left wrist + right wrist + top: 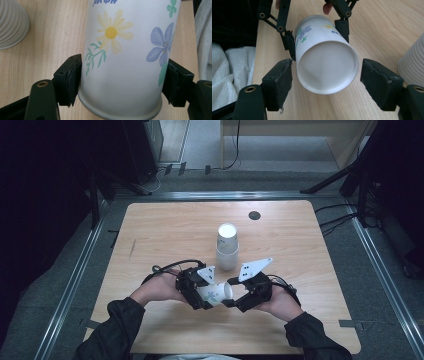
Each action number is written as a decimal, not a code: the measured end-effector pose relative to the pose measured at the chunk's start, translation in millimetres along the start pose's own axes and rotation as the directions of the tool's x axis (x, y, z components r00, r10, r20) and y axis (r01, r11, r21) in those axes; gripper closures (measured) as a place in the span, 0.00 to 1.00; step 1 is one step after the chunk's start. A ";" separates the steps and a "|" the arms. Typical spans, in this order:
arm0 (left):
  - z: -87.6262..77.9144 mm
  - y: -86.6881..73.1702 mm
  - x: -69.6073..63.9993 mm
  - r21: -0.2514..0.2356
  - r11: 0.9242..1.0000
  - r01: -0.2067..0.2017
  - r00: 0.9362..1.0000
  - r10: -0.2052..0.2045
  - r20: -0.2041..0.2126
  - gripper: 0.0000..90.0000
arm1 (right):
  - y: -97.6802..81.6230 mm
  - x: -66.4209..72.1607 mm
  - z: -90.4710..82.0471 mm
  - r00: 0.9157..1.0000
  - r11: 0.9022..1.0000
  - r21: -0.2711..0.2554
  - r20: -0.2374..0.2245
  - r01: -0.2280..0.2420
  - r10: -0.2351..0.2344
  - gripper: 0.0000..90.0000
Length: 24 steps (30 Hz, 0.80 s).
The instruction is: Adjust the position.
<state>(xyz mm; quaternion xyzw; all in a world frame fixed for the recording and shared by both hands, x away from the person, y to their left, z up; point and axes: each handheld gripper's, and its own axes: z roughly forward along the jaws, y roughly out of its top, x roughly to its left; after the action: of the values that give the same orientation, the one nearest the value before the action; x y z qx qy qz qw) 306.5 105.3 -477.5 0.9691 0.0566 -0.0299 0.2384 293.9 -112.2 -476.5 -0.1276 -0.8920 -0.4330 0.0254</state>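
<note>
Flowered cup being passed between grippers, low over the bench near its front edge.

The cup (125, 57) is being clamped near its base by the jaws of the left gripper (196, 289), pads pressed on both sides, and is being held on its side. Its open mouth is being straddled by the jaws of the right gripper (325, 82), which are standing apart, a gap showing on the one side and the other pad at the rim. A handover is judged to be in hand; next, the right jaws are to be closed on the rim before the left let go. Blue writing on the cup is being cut off and cannot be read. A stack of ribbed cups (227, 247) is standing upright just behind, on the bench (165, 227).
</note>
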 end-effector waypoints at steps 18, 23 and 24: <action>3.2 4.9 -6.8 -0.001 0.999 -0.047 0.999 0.047 0.023 0.29 | 5.5 8.7 13.1 0.998 0.997 0.052 -0.034 0.061 -0.060 0.39; -0.7 4.4 -3.5 -0.036 0.999 -0.029 0.999 0.030 0.022 0.14 | 7.2 6.9 5.5 0.998 0.998 0.035 -0.027 0.060 -0.059 0.39; -1.5 3.9 -2.5 -0.045 0.999 -0.017 1.000 0.018 0.025 0.14 | 7.3 6.3 3.4 0.998 0.998 0.028 -0.020 0.056 -0.056 0.39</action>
<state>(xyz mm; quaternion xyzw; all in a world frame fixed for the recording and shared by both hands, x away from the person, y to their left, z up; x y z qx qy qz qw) 304.6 102.3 -474.2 0.9635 0.0458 -0.0389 0.2609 289.8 -103.9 -472.1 -0.0979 -0.9011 -0.4217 0.0237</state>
